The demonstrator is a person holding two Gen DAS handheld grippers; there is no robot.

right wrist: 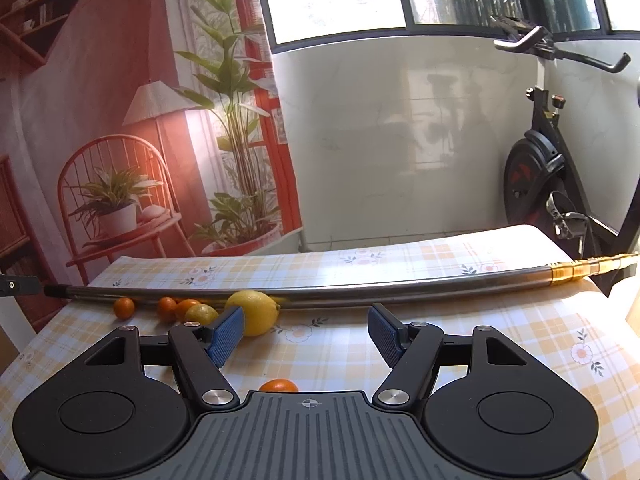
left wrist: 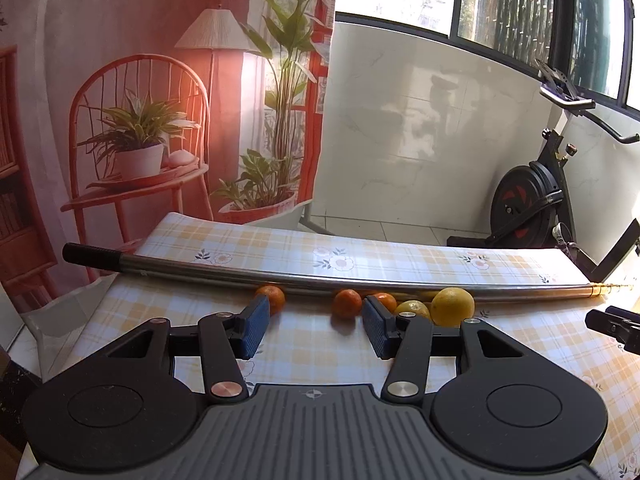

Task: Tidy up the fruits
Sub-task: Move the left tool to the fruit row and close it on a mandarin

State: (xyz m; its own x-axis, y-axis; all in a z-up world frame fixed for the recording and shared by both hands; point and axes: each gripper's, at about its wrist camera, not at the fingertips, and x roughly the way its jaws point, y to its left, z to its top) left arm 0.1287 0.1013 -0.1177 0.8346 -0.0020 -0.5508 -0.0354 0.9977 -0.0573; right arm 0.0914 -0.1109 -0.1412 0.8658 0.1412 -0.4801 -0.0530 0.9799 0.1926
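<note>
Both tongs, the left tongs (left wrist: 314, 326) and right tongs (right wrist: 305, 330), are hanging released, grasping nothing. Small orange mandarins (left wrist: 347, 303) and yellow lemons (right wrist: 253, 312) are lining up against the long steel pole (left wrist: 360, 278) along the checked surface's (right wrist: 500, 344) far edge, probably its stop against rolling; one mandarin (right wrist: 279, 385) is lying apart at the near edge.

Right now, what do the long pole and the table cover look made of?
The pole looks like polished steel: it mirrors light along its shaft, with brass-coloured sections at one end and a matte black grip at the other. The table cover looks like printed vinyl or oilcloth, smooth with a slight sheen; it could be coated fabric.
</note>
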